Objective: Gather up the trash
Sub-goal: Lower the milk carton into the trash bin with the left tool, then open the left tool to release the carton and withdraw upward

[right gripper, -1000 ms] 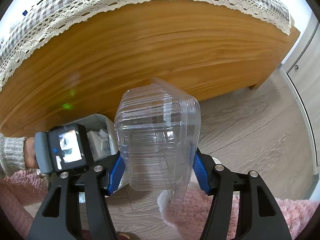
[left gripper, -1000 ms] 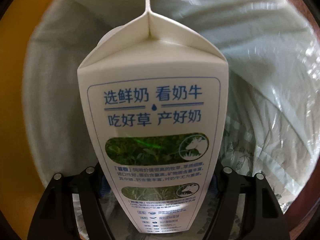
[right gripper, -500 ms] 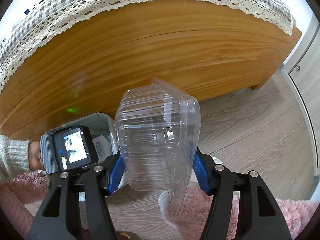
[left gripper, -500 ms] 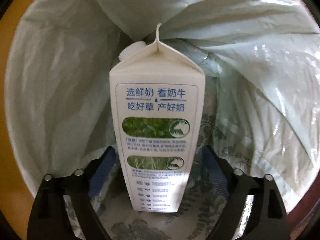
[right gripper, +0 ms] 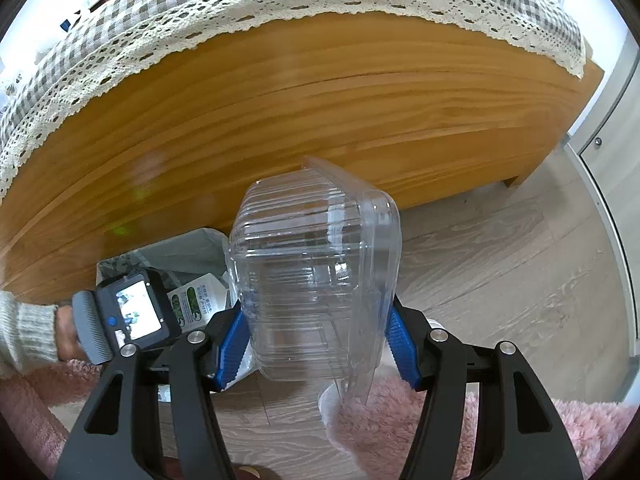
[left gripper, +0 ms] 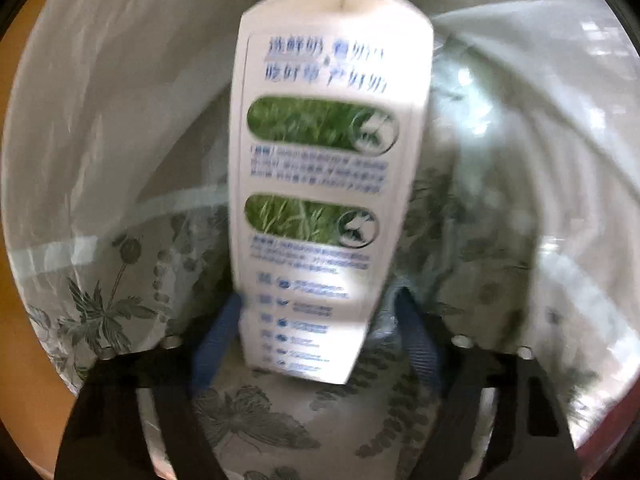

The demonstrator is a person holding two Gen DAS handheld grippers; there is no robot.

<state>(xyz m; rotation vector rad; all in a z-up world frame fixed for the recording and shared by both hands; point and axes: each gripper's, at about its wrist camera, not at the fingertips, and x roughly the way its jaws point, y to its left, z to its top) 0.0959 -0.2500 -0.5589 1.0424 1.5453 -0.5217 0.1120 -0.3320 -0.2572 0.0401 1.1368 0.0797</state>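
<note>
Left wrist view: left tool (left gripper: 316, 340) deep in lined bin (left gripper: 100, 140), jaws closing, pads clear of milk carton (left gripper: 324, 184) mid-frame. Risk: re-pinching carton, dragging it out. Right tool (right gripper: 318, 340) pinching clear clamshell (right gripper: 316, 276), lower centre; thin plastic may slip.

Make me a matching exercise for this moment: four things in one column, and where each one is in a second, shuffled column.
Things:
1. carton
2. clear box
3. checked cloth
4. pink rug

Places:
A. on the floor
B. inside the lined bin
C. gripped in the right tool
D. draped over the wooden table

Pairs: 1-B, 2-C, 3-D, 4-A
</note>
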